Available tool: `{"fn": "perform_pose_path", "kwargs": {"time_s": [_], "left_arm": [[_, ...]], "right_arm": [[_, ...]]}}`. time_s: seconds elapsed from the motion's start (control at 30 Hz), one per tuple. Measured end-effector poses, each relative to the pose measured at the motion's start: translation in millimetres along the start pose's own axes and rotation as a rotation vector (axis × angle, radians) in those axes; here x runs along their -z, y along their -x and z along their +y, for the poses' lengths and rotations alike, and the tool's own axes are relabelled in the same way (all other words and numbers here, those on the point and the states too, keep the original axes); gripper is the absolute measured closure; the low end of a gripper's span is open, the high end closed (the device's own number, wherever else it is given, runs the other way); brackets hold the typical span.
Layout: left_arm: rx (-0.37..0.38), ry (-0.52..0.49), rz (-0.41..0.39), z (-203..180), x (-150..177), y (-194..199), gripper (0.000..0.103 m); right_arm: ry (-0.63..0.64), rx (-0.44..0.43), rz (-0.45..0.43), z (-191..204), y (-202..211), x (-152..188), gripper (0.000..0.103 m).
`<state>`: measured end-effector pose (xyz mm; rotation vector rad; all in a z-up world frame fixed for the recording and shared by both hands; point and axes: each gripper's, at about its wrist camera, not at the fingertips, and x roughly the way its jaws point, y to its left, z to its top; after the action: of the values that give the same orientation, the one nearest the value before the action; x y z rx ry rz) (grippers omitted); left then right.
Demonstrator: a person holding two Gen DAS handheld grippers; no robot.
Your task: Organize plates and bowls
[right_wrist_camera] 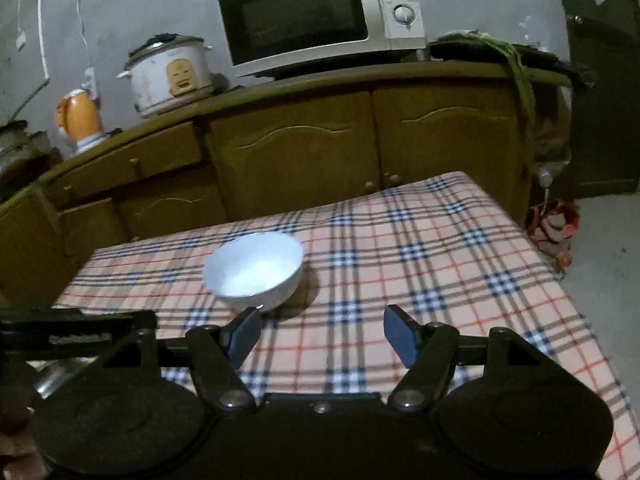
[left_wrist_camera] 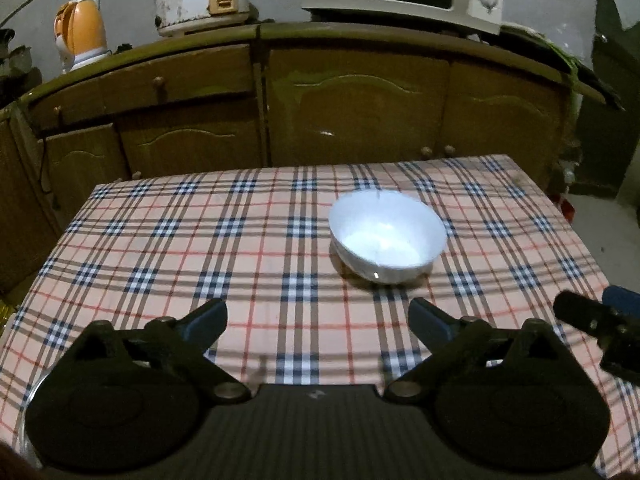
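A white bowl (left_wrist_camera: 387, 236) stands upright and alone on a table covered with a pink, blue and white checked cloth (left_wrist_camera: 160, 248). The bowl is the landmark for everything else here. It looks empty, though the light glares off its inside and the bottom is hard to read.

The left gripper (left_wrist_camera: 318, 316) hangs on the near side of the bowl, apart from it, its blue-padded jaws spread wide with only bare cloth between them. The bowl sits beyond its right-hand finger.

The right gripper (right_wrist_camera: 320, 330) is also on the near side of the bowl and released, jaws parted and gripping nothing. From its own camera the bowl lies just past its left finger, with the pad overlapping the bowl's near edge in the view; contact cannot be judged. In the left camera, part of this right gripper appears to the bowl's right, near the table edge.

Beyond the bowl, past the far edge of the table, runs a brown wooden cabinet (right_wrist_camera: 304, 152). On top of it, behind the bowl, stand a white microwave (right_wrist_camera: 320, 16), a white rice cooker (right_wrist_camera: 170, 74) and an orange kettle (right_wrist_camera: 78, 118).
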<state>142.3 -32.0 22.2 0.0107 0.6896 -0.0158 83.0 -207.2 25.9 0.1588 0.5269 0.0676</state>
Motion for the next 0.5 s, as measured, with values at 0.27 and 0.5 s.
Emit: {"fn": "perform_pose_path", "kwargs": {"time_s": [0.27, 0.5], "left_arm": [[-0.046, -0.018, -0.003, 1, -27, -37, 0.000], [-0.059, 0.020, 0.023, 9, -46, -81, 0.000]], "right_arm": [[0.104, 0.044, 0.073, 8, -53, -23, 0.022], [0.097, -0.020, 0.137, 14, -106, -43, 0.022]]}}
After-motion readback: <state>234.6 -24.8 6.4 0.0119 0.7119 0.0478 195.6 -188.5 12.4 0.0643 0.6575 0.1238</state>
